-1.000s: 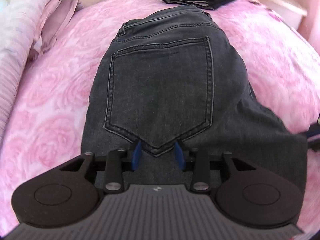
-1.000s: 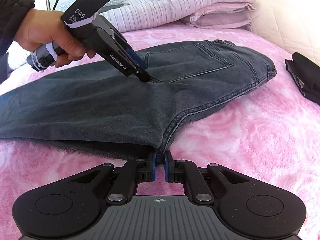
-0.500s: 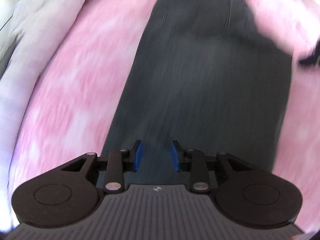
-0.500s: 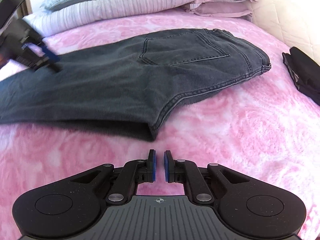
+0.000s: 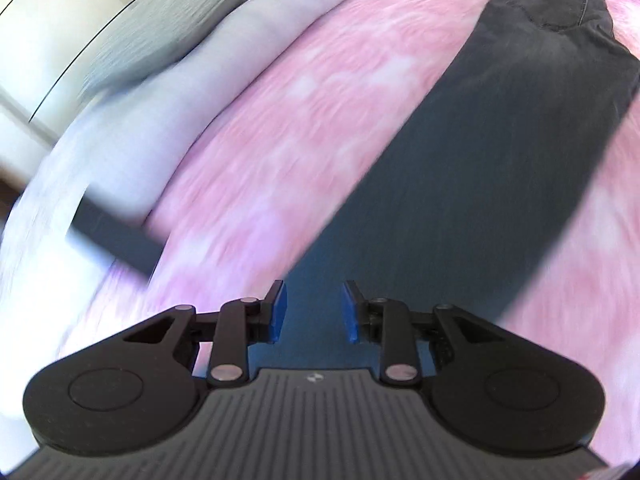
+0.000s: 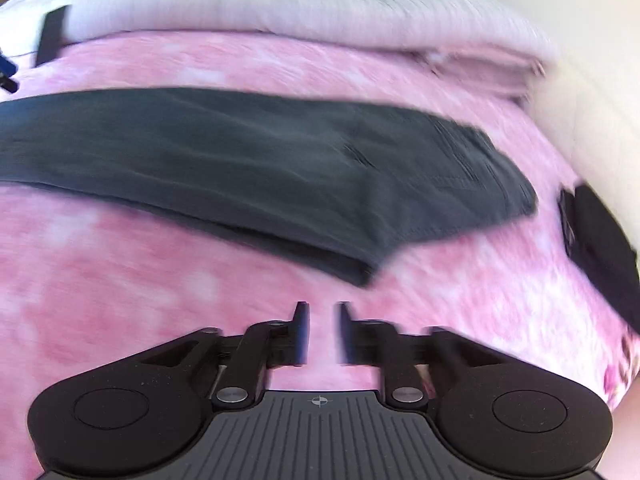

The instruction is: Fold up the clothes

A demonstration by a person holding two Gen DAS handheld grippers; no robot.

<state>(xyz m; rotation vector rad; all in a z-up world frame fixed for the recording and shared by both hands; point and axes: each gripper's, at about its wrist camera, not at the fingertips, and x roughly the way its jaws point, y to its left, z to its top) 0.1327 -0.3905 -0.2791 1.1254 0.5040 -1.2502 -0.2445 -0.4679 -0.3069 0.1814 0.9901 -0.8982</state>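
Now that your right gripper (image 6: 320, 332) has just opened off the jeans (image 6: 248, 160), nothing lies between its spread jaws — the crotch edge rests ahead on the pink blanket (image 6: 140, 272). Your left gripper (image 5: 313, 312) — part-open, empty — has swept down the leg, likely toward the hem.

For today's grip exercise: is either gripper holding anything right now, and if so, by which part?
Nothing is held. The left gripper is open above the dark grey denim jeans, not pinching them. The right gripper, jaws just opened, has only the pink fleece blanket beneath it.
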